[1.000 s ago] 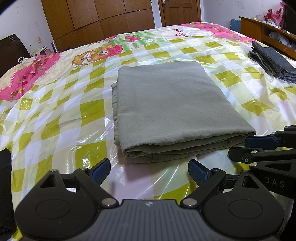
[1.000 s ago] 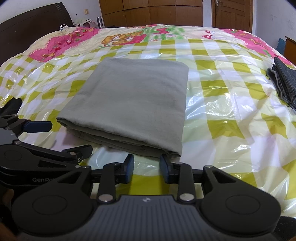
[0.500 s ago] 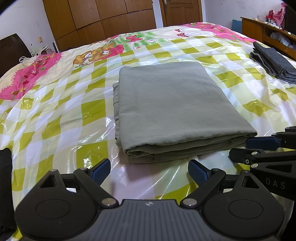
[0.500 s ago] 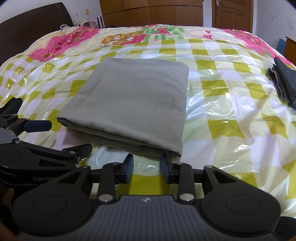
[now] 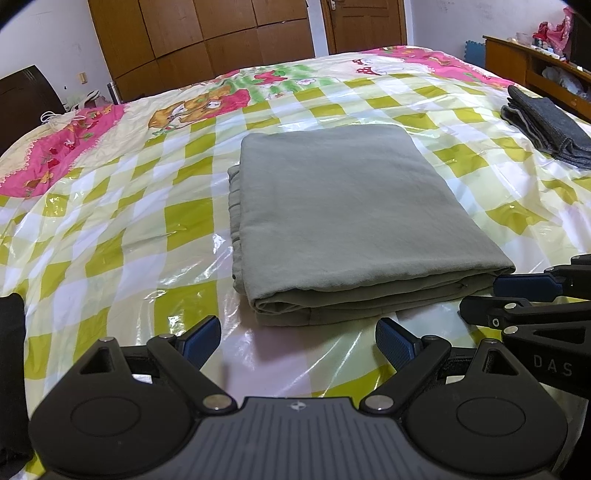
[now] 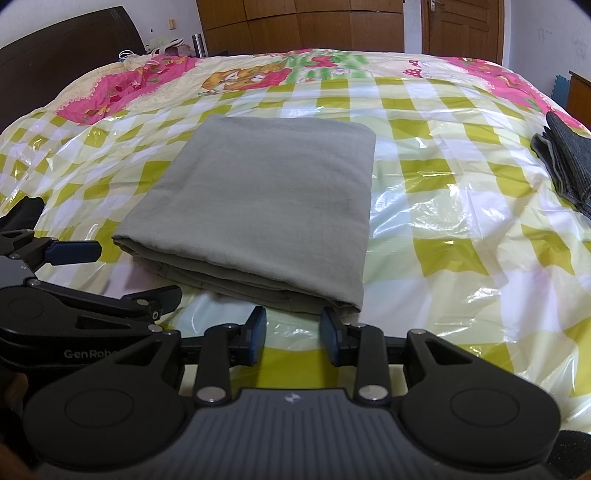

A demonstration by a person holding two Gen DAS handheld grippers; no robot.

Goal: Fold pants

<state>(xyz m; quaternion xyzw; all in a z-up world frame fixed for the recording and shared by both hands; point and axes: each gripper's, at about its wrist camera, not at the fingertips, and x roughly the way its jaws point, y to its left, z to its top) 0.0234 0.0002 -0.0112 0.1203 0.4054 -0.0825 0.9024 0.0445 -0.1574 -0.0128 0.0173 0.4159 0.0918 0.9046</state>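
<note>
Now | one folded pants [image 5: 343, 218] | two grippers: left gripper [image 5: 297, 341], right gripper [image 6: 293, 334]

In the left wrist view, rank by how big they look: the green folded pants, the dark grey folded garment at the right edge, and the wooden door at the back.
1. green folded pants, clearly largest.
2 and 3. dark grey folded garment and wooden door: they look similar; both are cropped, so no ranking.

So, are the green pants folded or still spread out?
Folded. The green pants lie as a neat rectangle on the bed, and stacked layers show along the near edge. Neither gripper touches them.
</note>
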